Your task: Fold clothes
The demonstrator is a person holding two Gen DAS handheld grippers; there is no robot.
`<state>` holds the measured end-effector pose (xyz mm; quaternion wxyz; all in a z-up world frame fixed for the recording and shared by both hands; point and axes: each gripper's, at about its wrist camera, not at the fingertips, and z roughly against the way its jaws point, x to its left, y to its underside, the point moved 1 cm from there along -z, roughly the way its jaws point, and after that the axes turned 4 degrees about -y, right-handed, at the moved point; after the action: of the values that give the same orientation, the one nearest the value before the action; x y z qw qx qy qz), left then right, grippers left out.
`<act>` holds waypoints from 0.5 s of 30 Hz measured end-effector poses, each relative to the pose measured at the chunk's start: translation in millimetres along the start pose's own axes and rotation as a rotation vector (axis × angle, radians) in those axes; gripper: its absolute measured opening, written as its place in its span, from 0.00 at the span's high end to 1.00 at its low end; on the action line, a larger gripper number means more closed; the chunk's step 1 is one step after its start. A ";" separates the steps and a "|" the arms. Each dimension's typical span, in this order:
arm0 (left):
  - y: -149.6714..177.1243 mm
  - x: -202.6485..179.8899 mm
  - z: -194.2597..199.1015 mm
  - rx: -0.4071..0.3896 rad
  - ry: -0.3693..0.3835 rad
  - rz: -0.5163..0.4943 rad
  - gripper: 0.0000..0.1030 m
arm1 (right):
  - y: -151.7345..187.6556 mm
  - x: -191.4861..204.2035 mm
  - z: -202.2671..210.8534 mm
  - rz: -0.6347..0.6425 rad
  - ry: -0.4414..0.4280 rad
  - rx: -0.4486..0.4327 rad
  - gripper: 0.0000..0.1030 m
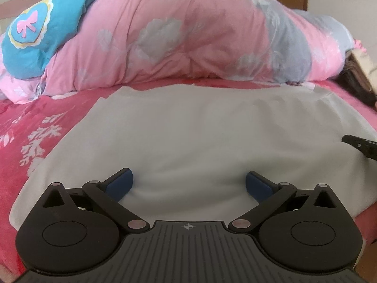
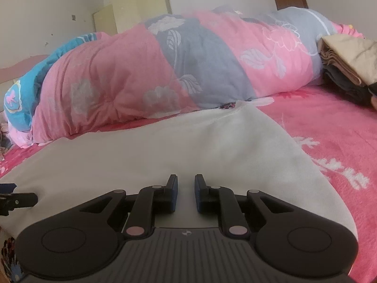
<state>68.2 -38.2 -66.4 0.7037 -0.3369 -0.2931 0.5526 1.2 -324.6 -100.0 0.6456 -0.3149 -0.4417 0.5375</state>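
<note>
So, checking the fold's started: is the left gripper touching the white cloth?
Cannot tell. Left wrist view: left gripper wide open over the white cloth, nothing pinched; contact unclear.

White garment (image 1: 188,136) at frame centre: soft matt cloth, smooth, faint creases. Pink bedsheet with white leaf print (image 1: 35,136) at left: matt woven cloth. Pink-and-grey floral quilt (image 1: 179,37) across the top: puffy quilted cloth, slight sheen. Left claw (image 1: 189,184): matt black plastic arms, dull blue rubbery pads (image 1: 119,184), ribbed grey housing. Right claw (image 2: 186,188): same finish. Cream cabinet (image 2: 132,11), upper left: smooth painted surface.
</note>
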 end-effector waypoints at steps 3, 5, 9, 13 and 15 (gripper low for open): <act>-2.1 -2.7 -0.5 0.017 -0.019 0.002 0.00 | -0.4 0.7 0.5 0.034 -0.005 0.003 0.84; -3.2 -4.5 -0.8 0.028 -0.032 0.005 0.00 | -0.8 1.5 0.4 0.049 -0.005 0.002 0.84; -4.4 -7.2 -0.6 0.048 -0.055 0.016 0.00 | -1.3 2.6 0.3 0.058 -0.002 -0.003 0.84; -6.7 -10.1 -0.8 0.070 -0.077 0.024 0.00 | 0.3 2.3 1.4 0.066 -0.005 -0.007 0.83; -8.0 -10.9 -1.0 0.079 -0.082 0.026 0.00 | 0.8 2.5 1.8 0.075 -0.003 -0.010 0.83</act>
<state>71.2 -50.3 -61.1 0.6968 -0.2895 -0.2952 0.5861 -0.7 -322.1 -99.4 0.6226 -0.3337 -0.4333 0.5598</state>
